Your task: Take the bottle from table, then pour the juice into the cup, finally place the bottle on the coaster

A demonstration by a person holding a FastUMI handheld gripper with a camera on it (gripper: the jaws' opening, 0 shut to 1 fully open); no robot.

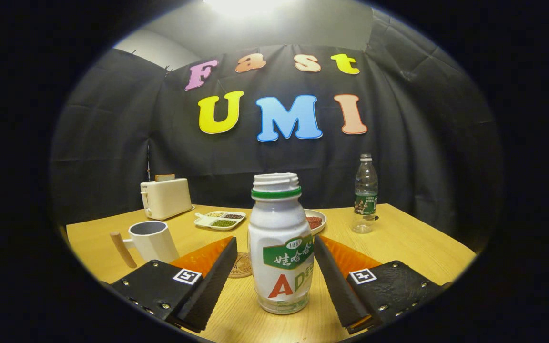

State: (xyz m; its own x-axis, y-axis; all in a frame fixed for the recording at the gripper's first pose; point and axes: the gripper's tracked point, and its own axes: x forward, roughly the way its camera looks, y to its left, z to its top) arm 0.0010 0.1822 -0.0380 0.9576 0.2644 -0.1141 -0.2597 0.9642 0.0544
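The uncapped white juice bottle (280,247) is seen upright on the worktop (412,247) between the fingers of the gripper (274,271), which is spread wide with gaps either side. The coaster (241,266) lies just behind; the cup (153,240) stands left

Black textured gripper (274,252) jaws with orange backing, silver screws and square black-and-white markers.

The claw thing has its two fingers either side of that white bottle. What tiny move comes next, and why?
Probably close the gripper on the white bottle. It stands upright on the table between the open fingers, with a gap showing on each side, so nothing grips it yet; lifting toward the cup needs a hold first.
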